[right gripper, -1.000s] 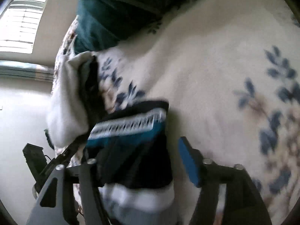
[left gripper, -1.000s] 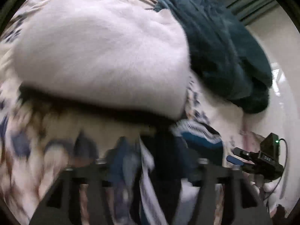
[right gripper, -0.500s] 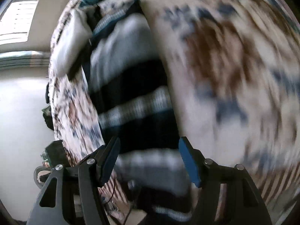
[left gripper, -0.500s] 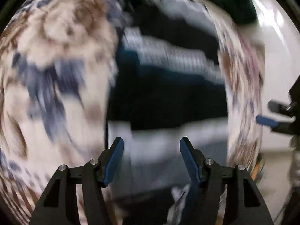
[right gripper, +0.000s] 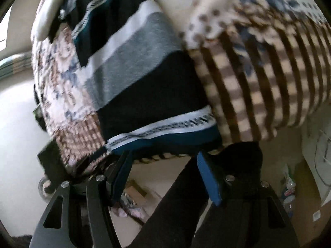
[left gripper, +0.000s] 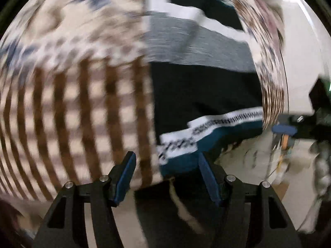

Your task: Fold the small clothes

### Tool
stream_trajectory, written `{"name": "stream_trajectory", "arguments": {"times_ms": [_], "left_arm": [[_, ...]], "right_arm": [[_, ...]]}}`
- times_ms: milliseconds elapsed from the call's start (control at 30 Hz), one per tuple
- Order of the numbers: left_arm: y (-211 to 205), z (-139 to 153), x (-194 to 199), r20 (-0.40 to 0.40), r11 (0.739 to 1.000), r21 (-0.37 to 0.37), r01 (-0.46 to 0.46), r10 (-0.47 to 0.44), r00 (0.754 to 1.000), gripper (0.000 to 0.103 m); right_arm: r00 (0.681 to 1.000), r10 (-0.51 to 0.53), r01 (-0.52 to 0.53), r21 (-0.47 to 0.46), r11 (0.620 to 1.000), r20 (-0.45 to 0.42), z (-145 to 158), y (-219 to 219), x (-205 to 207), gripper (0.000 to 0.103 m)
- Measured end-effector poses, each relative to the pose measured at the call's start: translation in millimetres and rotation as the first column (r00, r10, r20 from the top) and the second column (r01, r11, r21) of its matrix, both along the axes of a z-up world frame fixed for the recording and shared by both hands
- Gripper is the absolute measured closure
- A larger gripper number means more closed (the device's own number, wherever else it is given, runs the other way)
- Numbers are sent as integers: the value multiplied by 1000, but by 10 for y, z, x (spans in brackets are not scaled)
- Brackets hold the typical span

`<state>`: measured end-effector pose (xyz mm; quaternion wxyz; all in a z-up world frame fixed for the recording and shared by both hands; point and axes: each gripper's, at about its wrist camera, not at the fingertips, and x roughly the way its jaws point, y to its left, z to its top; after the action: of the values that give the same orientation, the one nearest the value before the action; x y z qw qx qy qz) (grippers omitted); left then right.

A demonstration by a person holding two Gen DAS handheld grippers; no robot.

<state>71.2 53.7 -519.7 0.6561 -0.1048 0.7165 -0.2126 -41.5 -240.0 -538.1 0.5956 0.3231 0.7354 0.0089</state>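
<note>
A small striped garment (left gripper: 202, 78) in black, grey, white and teal lies flat on a patterned blanket (left gripper: 72, 86), its teal hem with a white patterned band nearest me. It also shows in the right wrist view (right gripper: 144, 86). My left gripper (left gripper: 166, 175) is open and empty, just short of the hem. My right gripper (right gripper: 163, 175) is open and empty, below the hem at the blanket's edge. Both views are motion-blurred.
The blanket (right gripper: 269, 78) has brown checks near the edge and blue flowers farther in. A white folded item (right gripper: 49, 10) lies at the far end. The other gripper (left gripper: 293, 128) shows at the right. A dark trouser leg (right gripper: 186, 206) and floor clutter (right gripper: 132, 206) lie below.
Both grippers let go of the garment and drew back toward the near edge of the blanket. The garment now lies spread flat. The white item and teal pile have slid out of the left view.
</note>
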Motion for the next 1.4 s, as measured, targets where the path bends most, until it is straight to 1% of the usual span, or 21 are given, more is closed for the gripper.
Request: {"name": "stream_trajectory", "arguments": {"times_ms": [200,300,333,367,400,433,500,600,700,767,833,900,933,967,1033,1067,1133,1167,1267,1300,1400], "left_arm": [[127,-204,220,-50,967,-126,-222,217,975,43],[-57,-327,254,-29,961,-145,-234,232,972,46],[-108,-301,236,3,963,-152,-223,226,974,70],[-152,-266,211,26,969,-148,-200,206,978,93],[-193,-210,167,62,978,-125,-168,176,982,93],[-210,-159,130,97,983,-105,-148,159,983,93],[-173,-124,61,124,988,-82,-132,141,982,93],[-74,-237,20,85,988,-66,-142,148,985,94],[-17,-411,30,28,984,-64,-165,168,985,93],[46,-385,105,-42,973,-89,-212,209,977,88],[92,-189,192,-55,974,-71,-216,212,976,76],[178,156,306,-4,968,-123,-219,220,975,73],[227,345,400,21,964,-141,-227,232,972,67],[255,467,478,35,958,-162,-237,246,969,66],[353,780,764,45,929,-233,-286,304,952,62],[382,903,917,46,913,-265,-308,331,942,50],[426,1136,1277,68,882,-322,-343,383,921,38],[422,1236,1492,83,868,-346,-355,405,910,37],[237,1285,2030,116,859,-369,-356,422,899,37],[141,1232,2257,124,857,-363,-367,434,892,37],[-25,918,2754,106,854,-328,-404,458,882,37]], "right_arm": [[997,-41,49,-138,989,60,-310,-18,-34,36],[993,-95,98,-47,994,65,-538,-10,-18,36],[992,-108,108,-6,994,68,-580,13,-24,38],[992,-103,103,3,995,77,-585,36,-40,45],[992,-87,88,-10,996,88,-566,54,-49,82],[993,-63,65,-23,998,103,-521,77,-82,89],[995,-23,31,-79,996,100,-460,124,-121,91],[998,-31,36,-96,995,61,-474,109,-130,92],[1000,-10,12,-101,995,14,-594,131,-57,92],[1000,-7,5,-69,998,-23,-668,161,44,88],[999,-1,-1,-38,999,-54,-594,122,126,73],[999,-21,21,19,1000,-42,-364,27,193,61],[999,-29,31,35,999,-35,-273,-2,226,57],[999,-39,41,61,997,-23,-111,-67,269,57],[997,-74,73,98,992,11,228,-218,376,56],[996,-89,86,105,991,23,361,-285,427,55],[988,-130,121,104,987,81,682,-485,570,48],[983,-149,138,107,985,108,811,-589,654,47],[964,-195,170,142,975,180,1056,-779,1007,46],[961,-193,168,137,976,200,1090,-842,1187,41],[958,-171,159,70,985,229,982,-1072,1698,39]]}}
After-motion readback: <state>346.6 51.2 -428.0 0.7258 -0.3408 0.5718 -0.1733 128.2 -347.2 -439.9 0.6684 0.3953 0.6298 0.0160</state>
